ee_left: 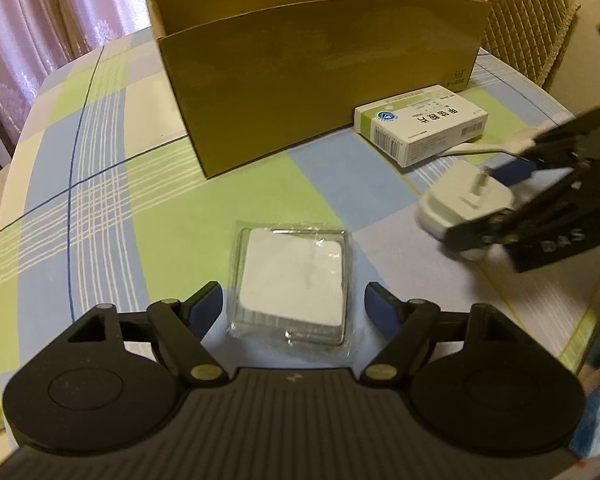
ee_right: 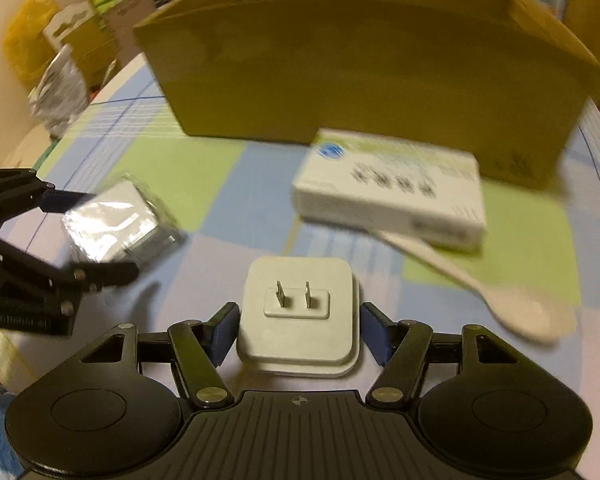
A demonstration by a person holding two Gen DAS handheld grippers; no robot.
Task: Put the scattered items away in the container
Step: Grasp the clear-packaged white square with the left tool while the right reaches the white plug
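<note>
Right tongs [ee_right: 298,330] straddle white plug adapter [ee_right: 300,316] lying prongs-up low centre; pads near its sides, not clearly gripping. Left tongs [ee_left: 294,308] open around wrapped white square pack [ee_left: 292,280], untouched. Cardboard box [ee_left: 320,76] upper centre on counter [ee_left: 100,160], awaiting both; medicine carton [ee_left: 422,124] beside it.

— Left wrist view? Looking steeply down, close over the table [ee_left: 100,184], toward the cardboard box [ee_left: 320,80].
— Right wrist view? Same downward tilt, equally close; shared: box, medicine carton [ee_right: 388,188], charger plug [ee_right: 300,316].
</note>
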